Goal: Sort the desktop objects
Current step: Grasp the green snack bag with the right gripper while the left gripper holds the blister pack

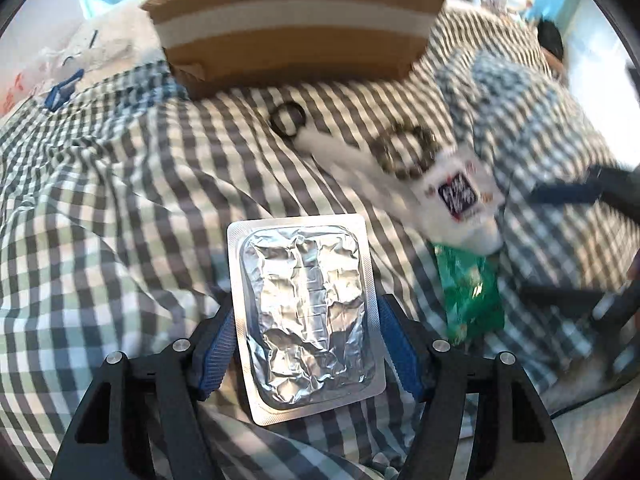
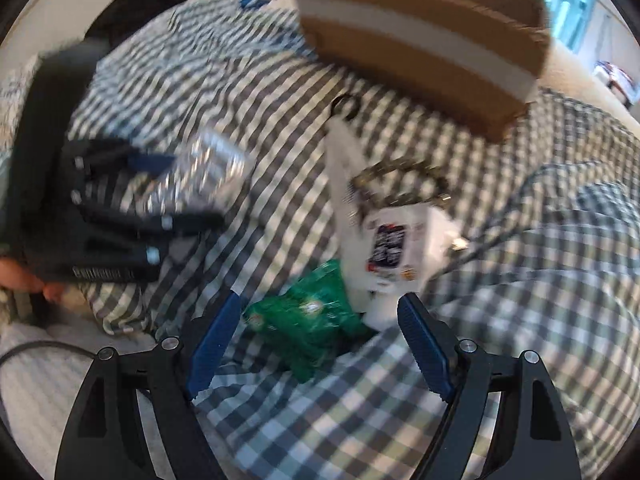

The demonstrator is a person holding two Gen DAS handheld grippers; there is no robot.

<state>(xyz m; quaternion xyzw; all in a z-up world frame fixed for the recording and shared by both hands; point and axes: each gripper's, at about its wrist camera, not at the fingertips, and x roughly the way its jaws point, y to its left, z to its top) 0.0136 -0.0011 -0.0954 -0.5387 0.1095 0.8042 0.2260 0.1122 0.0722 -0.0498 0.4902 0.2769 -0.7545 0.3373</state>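
- Checked cloth (image 1: 120, 208), grey and white and rumpled, covers the whole work surface in both views.
- Your left gripper (image 1: 306, 340) is closed on a foil blister pack (image 1: 306, 316); both blue pads press its long edges. Pack's long axis runs along the fingers, away from the camera, foil side up.
- Only the left wrist view shows that grip sharply; from the right wrist view the same pack (image 2: 200, 176) is a blur in the left gripper (image 2: 168, 184).
- Your right gripper (image 2: 320, 332) stands wide, nothing between the pads; green sachet (image 2: 308, 316) lies on the cloth just beyond them.
- White card (image 2: 396, 248) with a dark label overlaps the sachet's far end; a chain bracelet (image 2: 400, 188) lies on it.
- Cardboard box (image 1: 296, 40) sits at the far side, top open; contents cannot be told.
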